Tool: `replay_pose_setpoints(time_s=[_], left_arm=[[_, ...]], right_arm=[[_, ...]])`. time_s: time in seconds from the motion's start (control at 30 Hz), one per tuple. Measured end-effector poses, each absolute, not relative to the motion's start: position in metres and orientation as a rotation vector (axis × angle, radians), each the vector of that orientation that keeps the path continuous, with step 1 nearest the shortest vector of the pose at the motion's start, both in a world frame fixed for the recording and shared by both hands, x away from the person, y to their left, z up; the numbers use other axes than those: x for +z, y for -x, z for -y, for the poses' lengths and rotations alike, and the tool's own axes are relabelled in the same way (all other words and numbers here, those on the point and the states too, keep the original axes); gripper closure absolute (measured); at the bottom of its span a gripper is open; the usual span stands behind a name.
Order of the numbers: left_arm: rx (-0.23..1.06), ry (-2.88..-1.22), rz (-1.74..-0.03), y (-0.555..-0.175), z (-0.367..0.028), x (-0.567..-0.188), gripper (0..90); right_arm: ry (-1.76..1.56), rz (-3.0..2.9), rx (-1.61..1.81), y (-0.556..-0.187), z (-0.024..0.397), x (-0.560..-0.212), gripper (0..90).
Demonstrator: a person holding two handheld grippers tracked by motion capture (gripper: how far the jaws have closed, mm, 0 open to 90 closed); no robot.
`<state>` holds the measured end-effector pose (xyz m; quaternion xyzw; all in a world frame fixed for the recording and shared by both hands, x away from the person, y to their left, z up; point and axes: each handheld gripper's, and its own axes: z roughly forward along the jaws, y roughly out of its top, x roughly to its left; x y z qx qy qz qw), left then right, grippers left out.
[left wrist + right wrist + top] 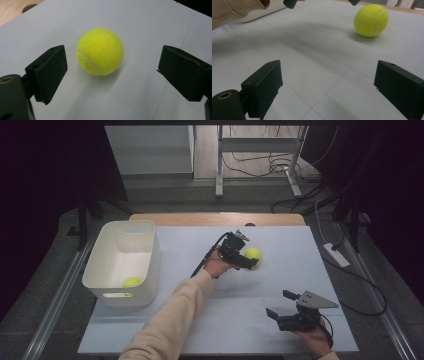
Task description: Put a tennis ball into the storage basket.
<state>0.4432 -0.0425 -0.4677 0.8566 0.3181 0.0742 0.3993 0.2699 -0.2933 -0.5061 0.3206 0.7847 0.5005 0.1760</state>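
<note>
A yellow tennis ball lies on the white table a little right of its middle. The left gripper reaches toward it from about seven o'clock of the ball. In the left gripper view the tennis ball sits between and just beyond the two black jaws, which stand wide apart with a gap on each side and touch nothing. The right gripper rests near the table's front edge, at about five o'clock of the ball and well apart from it; its jaws are also spread wide and hold nothing. At nine o'clock of the ball stands a white bin with a second tennis ball inside.
</note>
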Motion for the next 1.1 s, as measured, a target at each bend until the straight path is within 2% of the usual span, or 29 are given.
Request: replay_pose_setpoints(time_s=[1.1], left_arm=[[0.212, -2.203, -0.841, -0.465, 0.062, -0.487, 9.2]], right_arm=[[-0.915, -2.225, 1.417, -0.271, 0.294, -0.507, 7.9]])
